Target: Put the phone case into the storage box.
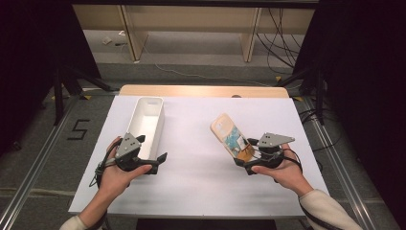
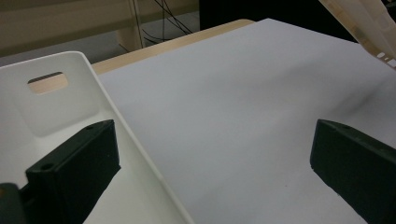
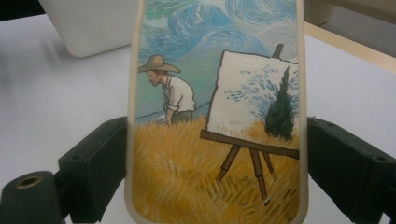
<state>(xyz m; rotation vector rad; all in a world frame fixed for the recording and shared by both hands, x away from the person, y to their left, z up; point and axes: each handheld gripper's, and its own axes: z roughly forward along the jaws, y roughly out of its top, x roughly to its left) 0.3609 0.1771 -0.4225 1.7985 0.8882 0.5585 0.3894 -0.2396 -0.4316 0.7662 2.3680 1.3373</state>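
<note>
A flat cream-rimmed phone case printed with a painter in a wheat field is pinched at its two long edges by the right gripper and held above the right half of the white tabletop, so the carrying step is judged to be in hand. The left gripper, jaws spread and holding nothing, straddles a long wall of the narrow white plastic bin near its near end. A leftward carry across the bare middle is called for next, with the case lifted over the bin's rim; little room is left inside beside the left jaw.
</note>
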